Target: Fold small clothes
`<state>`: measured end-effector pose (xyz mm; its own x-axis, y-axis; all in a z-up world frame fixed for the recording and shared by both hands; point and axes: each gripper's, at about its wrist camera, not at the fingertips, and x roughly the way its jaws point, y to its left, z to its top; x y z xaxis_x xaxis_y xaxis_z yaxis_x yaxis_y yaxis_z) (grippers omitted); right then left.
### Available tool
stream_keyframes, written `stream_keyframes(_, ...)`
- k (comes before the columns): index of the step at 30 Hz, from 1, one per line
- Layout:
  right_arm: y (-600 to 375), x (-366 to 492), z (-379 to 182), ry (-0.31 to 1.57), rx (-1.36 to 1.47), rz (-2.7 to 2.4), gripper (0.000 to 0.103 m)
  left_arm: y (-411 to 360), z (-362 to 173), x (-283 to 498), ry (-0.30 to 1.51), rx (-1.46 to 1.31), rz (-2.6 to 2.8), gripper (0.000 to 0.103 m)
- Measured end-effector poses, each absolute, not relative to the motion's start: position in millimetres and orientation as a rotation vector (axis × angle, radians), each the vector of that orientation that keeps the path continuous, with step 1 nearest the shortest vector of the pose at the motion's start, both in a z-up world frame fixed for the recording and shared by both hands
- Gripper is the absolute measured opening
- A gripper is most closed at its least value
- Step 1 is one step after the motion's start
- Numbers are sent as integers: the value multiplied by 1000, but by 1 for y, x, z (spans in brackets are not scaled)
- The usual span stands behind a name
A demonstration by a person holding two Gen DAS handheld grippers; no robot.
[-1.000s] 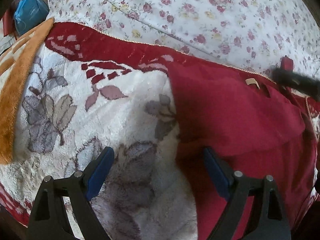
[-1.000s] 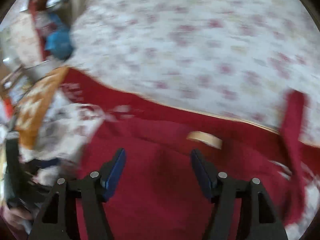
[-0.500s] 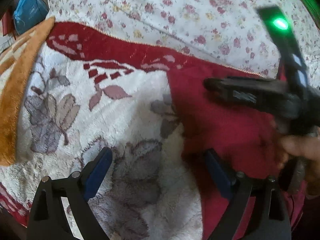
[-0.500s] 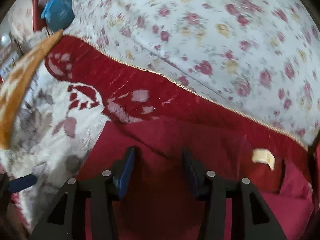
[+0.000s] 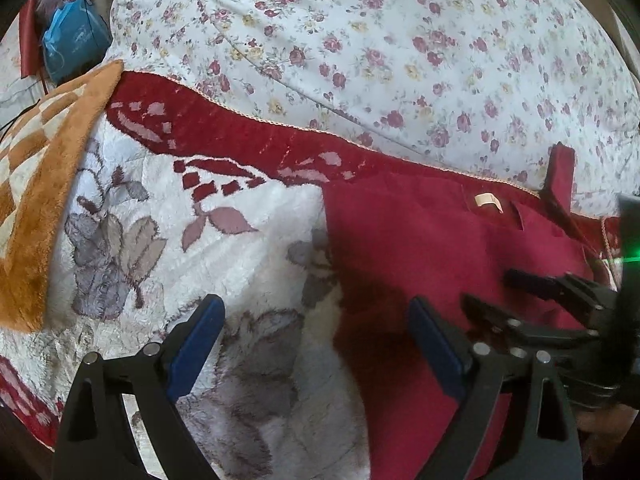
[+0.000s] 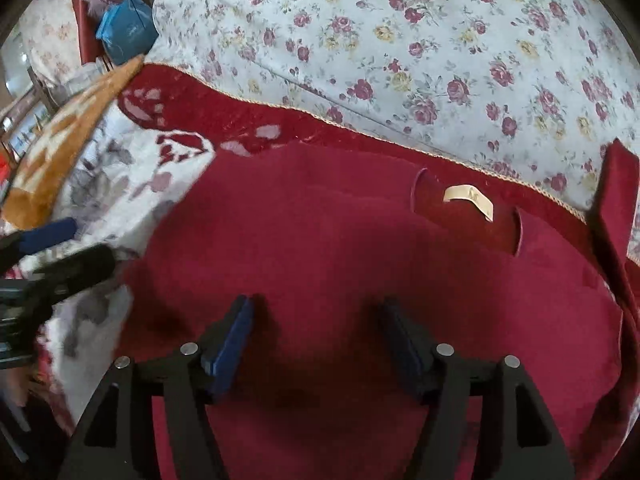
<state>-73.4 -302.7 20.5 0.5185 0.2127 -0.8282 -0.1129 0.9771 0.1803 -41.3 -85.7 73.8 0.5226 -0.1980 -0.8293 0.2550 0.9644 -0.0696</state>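
Fingers of your left gripper [image 5: 316, 344] and right gripper [image 6: 318, 336] hover apart over the dark red fabric garment [image 6: 340, 240], spread flat on the plush floral blanket [image 5: 160, 240] for folding.

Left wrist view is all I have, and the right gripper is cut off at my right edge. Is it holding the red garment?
Observer: No. The right wrist view shows the right gripper open, with nothing between its fingers.
Operator: What is it over?
Observer: The near middle of the red garment, in line with the cream label at the neckline. I cannot tell whether it touches the cloth.
Operator: My view hides the garment's right side. Can you see it?
Observer: Yes. Its right edge shows in full, curving round toward the near side. No gripper is on it.
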Motion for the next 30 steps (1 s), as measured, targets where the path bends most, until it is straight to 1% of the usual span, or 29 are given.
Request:
stream_keyframes(7, -357, -95, 30, 969, 124, 1, 76, -102, 69, -39, 980, 61, -289, 92)
stream_keyframes(10, -382, -99, 21, 978, 148, -94, 79, -114, 56, -36, 1014, 61, -295, 92)
stream_keyframes(13, -406, -100, 1, 1030, 208, -131, 79, -132, 38, -33, 1067, 93, -308, 92)
stream_keyframes(15, -413, -102, 1, 1016, 241, -96, 79, -140, 33, -33, 1068, 118, -304, 92)
stream_keyframes(18, -424, -108, 11, 1024, 237, -60, 79, -144, 33, -32, 1067, 115, -297, 92)
stream_keyframes(22, -455, -126, 26, 989, 237, -131, 81, -144, 41, -35, 1045, 88, -308, 92)
stream_keyframes(27, -509, -154, 33, 954, 403, -174, 81, -151, 51, -42, 997, 111, -332, 92)
stream_keyframes(30, -526, -163, 32, 952, 454, -174, 81, -156, 45, -42, 1020, 129, -335, 92)
